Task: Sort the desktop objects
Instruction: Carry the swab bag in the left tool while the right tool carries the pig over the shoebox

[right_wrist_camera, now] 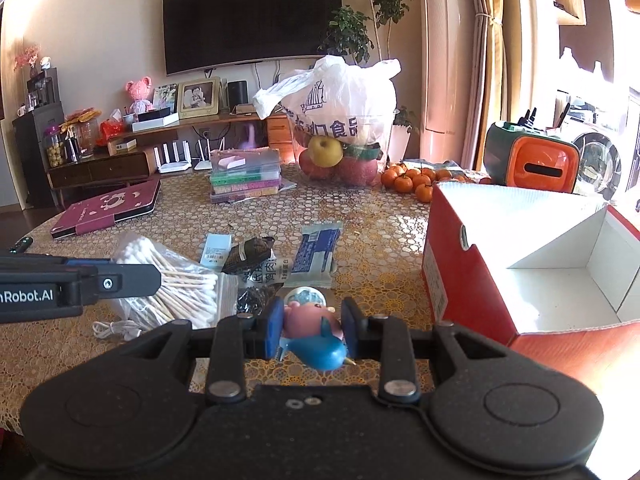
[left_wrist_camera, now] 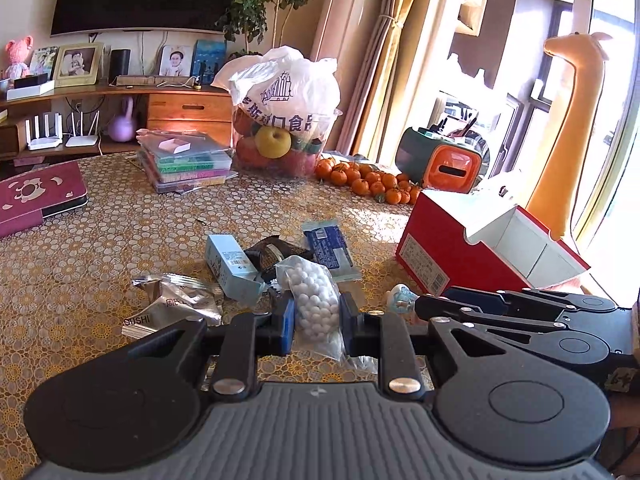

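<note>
Blue-padded fingers of the left tool [left_wrist_camera: 317, 320] close on a clear bag of white beads [left_wrist_camera: 314, 300], low over the patterned table [left_wrist_camera: 120, 240]. Beside it, the right tool [right_wrist_camera: 309, 330] clamps a small cartoon figurine [right_wrist_camera: 316, 336] in pink and blue, just left of an open red box [right_wrist_camera: 520, 280] with a white interior. Snack packets [left_wrist_camera: 326, 246], a pale blue carton [left_wrist_camera: 230, 266] and a bag of cotton swabs [right_wrist_camera: 172, 280] lie scattered mid-table; tangerines [left_wrist_camera: 368, 180] and a fruit bag [left_wrist_camera: 286, 116] sit behind.

Low wrist views, shared table [left_wrist_camera: 120, 240]
</note>
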`<state>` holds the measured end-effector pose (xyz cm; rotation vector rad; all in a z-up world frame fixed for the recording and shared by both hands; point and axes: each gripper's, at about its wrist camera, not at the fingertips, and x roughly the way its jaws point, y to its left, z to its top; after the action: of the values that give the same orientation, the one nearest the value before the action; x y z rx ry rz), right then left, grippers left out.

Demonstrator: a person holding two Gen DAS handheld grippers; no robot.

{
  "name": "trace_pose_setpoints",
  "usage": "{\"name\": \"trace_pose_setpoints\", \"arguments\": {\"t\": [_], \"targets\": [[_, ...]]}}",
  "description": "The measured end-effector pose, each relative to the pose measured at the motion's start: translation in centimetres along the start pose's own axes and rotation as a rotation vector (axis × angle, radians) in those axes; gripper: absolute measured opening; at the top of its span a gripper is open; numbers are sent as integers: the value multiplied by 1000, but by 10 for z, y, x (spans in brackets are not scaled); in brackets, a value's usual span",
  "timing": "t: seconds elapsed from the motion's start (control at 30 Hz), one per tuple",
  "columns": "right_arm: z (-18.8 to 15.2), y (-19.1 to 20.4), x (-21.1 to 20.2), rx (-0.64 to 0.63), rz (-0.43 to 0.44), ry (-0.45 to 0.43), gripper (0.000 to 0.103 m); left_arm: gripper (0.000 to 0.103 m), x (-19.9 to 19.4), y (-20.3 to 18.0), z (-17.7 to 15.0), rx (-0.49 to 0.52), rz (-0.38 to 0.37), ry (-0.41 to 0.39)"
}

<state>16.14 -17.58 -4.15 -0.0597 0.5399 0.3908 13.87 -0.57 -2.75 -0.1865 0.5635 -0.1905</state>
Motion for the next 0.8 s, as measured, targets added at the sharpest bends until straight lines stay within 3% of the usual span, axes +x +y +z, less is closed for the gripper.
{"name": "trace_pose_setpoints", "arguments": {"t": [0.5,0.8], "targets": [[26,-38,-43,37,-47,-86,30,22,-14,-52,34,88,-99,-60],[33,-74,-57,45,-108,-90,30,22,-5,-90,50,140,-174,-37]]}}
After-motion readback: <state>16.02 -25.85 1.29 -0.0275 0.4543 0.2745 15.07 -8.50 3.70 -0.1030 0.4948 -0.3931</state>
